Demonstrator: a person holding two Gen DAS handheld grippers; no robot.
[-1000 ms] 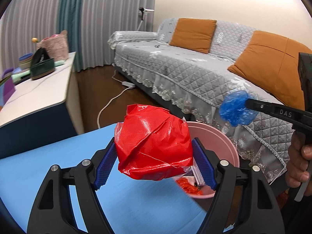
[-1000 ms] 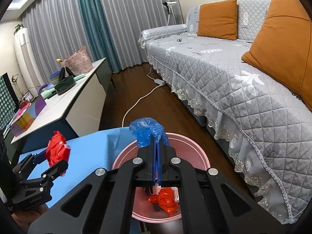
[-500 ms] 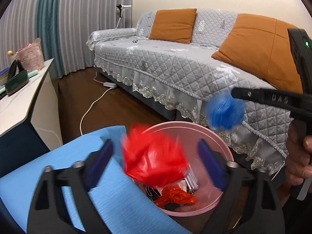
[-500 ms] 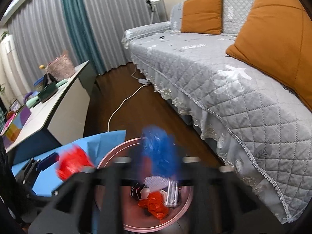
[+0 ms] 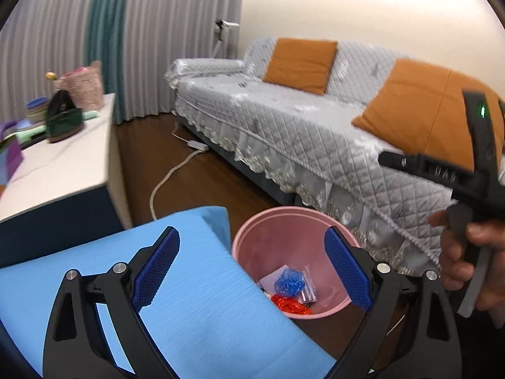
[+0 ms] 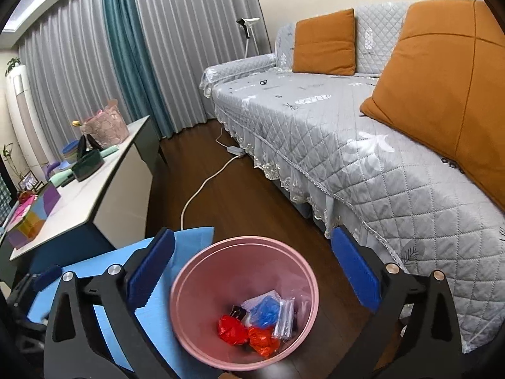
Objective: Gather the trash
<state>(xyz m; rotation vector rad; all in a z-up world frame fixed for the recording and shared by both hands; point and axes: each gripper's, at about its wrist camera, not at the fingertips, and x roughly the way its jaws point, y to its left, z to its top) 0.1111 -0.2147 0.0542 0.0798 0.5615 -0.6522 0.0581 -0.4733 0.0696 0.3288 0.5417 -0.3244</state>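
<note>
Left gripper: left gripper (image 5: 252, 265) stands wide, jaws just opened, nothing between the blue pads; it hovers above the near rim of the bin.
Right gripper: right gripper (image 6: 252, 271) is spread fully, jaws just opened, nothing between them; it looks straight down into the bin.
Trash: red wrapper (image 6: 232, 330), blue wad (image 6: 266, 309), an orange-red crumple (image 6: 263, 341) and clear plastic bags (image 6: 284, 315) all lie on the bottom of the pink bin (image 6: 186, 271).
Bin: it stands on the dark floor, just beside the corner of the blue mat (image 5: 195, 312) and near the sofa skirt (image 5: 347, 202).
Risk: a low pass by either gripper could clip the light bin's rim and tip it, spilling the pieces onto the floor.
Risk, second: both grippers crowd the same opening; they could knock each other if they turn away together.
Surroundings: grey sofa (image 6: 315, 120) with orange cushions (image 6: 325, 42) on the right, white sideboard (image 6: 85, 195) with clutter on the left, power cord (image 6: 205, 186) trailing across the floor beyond the bin.
In the way: nothing blocks the bin mouth; whether more trash is left on the mat cannot be told.
</note>
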